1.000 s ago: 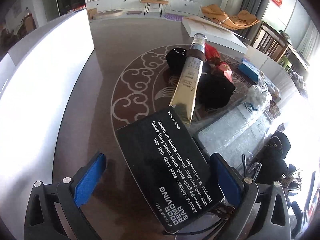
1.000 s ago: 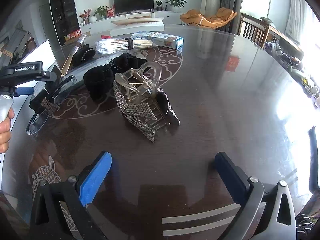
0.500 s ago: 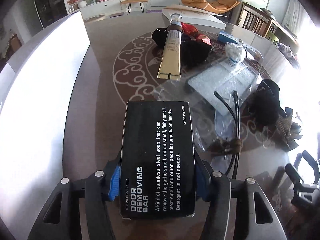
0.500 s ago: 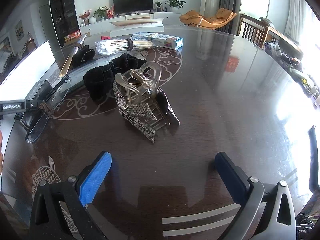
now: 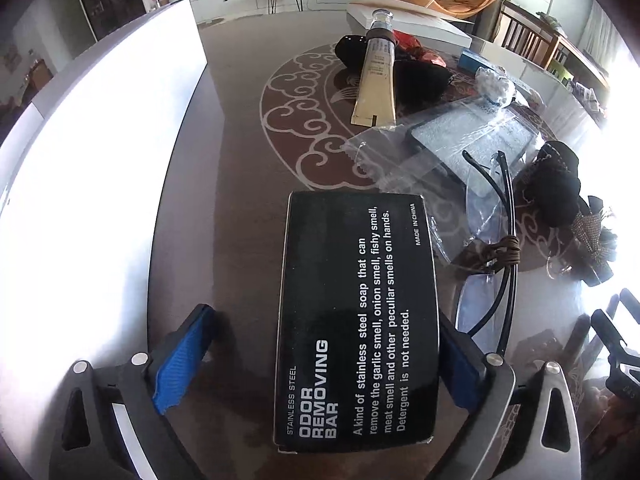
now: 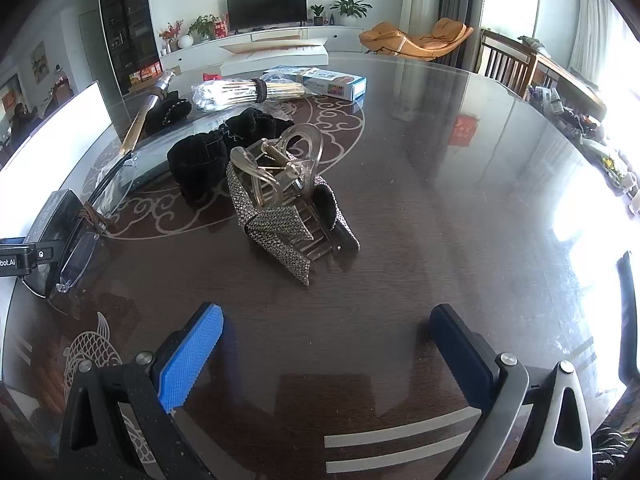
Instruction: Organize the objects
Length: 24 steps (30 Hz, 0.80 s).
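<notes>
A black "odor removing bar" box (image 5: 356, 320) lies flat on the dark table, lengthwise between the fingers of my left gripper (image 5: 320, 356). The jaws are opening: the left blue pad (image 5: 184, 356) stands well off the box, while the right pad sits close by its edge. In the right wrist view the same box (image 6: 56, 216) shows at the far left. My right gripper (image 6: 326, 352) hangs open over bare table, nothing between its fingers. A clear claw clip on a rhinestone clip (image 6: 280, 184) lies ahead of it.
Folded glasses (image 5: 496, 248) lie just right of the box, beside a plastic bag with a grey pad (image 5: 476, 144). Farther back are a gold tube (image 5: 376, 80), black scrunchies (image 6: 200, 156), bundled cotton swabs (image 6: 248, 92) and a blue carton (image 6: 332, 84). A white panel (image 5: 80, 160) borders the left.
The left gripper shut on the slanted box, squared it up, and has now let go and spread wide. The box lies straight on the table. The right gripper has not moved.
</notes>
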### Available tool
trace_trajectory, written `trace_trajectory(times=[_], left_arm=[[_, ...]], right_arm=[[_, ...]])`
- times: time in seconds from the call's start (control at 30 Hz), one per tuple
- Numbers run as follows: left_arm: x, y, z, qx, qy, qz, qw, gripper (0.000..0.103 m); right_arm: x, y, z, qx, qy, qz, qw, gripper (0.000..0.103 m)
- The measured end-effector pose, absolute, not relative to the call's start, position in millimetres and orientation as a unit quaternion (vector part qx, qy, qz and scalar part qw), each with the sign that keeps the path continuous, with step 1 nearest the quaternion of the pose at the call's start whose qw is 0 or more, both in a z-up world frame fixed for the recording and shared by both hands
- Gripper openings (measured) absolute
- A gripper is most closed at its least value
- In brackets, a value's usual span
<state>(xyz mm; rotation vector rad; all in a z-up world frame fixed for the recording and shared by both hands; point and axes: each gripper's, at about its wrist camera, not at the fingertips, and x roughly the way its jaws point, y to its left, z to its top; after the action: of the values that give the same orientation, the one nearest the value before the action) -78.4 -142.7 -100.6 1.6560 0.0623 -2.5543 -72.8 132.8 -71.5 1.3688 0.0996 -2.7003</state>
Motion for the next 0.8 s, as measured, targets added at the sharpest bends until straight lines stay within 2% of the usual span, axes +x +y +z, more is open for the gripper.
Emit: trace_trajectory(times=[0.07,0.23,0.37,0.4,0.47,0.57,0.6,0.63,0.67,0.7,0.8], left_arm=[[-80.3,-141.6,-101.4,0.544,0.02,-0.837,0.045,0.103],[-79.2,-140.0,-101.9,0.534,0.009,-0.845,0.028,0.103],[-79.1,-137.6,-101.4,0.534,0.002,-0.845,0.015,0.102],[-79.9,-135.2,-99.7,0.531,0.002,-0.847,0.015,0.096],[-76.7,-132.3,-93.8,0.52,-0.001,-0.854,0.006,0.059],[-73.4,-131.2,-90.8,0.519,0.002,-0.855,0.0,0.057],[-70.6,-132.7,-90.0,0.518,0.01,-0.855,-0.002,0.057],[-67.0,-134.4,-89.3,0.518,0.015,-0.855,-0.003,0.057],[-63.8,-135.3,-88.6,0.519,0.023,-0.855,-0.006,0.057],[-59.4,-136.9,-87.4,0.518,0.036,-0.854,-0.012,0.057],[-43.8,-137.4,-80.8,0.514,0.055,-0.856,-0.029,0.057]], right_arm=[[-74.2,136.4,-69.6,0.466,0.032,-0.882,0.067,0.103],[-66.5,176.1,-55.9,0.457,-0.055,-0.885,0.074,0.103],[-77.4,154.8,-44.3,0.442,-0.01,-0.89,0.111,0.103],[-82.5,142.3,-41.8,0.438,0.019,-0.889,0.129,0.103],[-98.0,116.3,-39.4,0.432,0.098,-0.885,0.146,0.103],[-129.2,93.3,-51.7,0.449,0.178,-0.864,0.143,0.103],[-138.3,91.8,-56.7,0.461,0.179,-0.855,0.153,0.1],[-146.3,94.3,-60.0,0.471,0.158,-0.851,0.171,0.093],[-149.4,98.2,-61.8,0.479,0.131,-0.847,0.189,0.058],[-151.4,105.1,-59.5,0.483,0.096,-0.847,0.201,0.055],[-144.5,118.2,-52.4,0.479,0.055,-0.852,0.202,0.054]])
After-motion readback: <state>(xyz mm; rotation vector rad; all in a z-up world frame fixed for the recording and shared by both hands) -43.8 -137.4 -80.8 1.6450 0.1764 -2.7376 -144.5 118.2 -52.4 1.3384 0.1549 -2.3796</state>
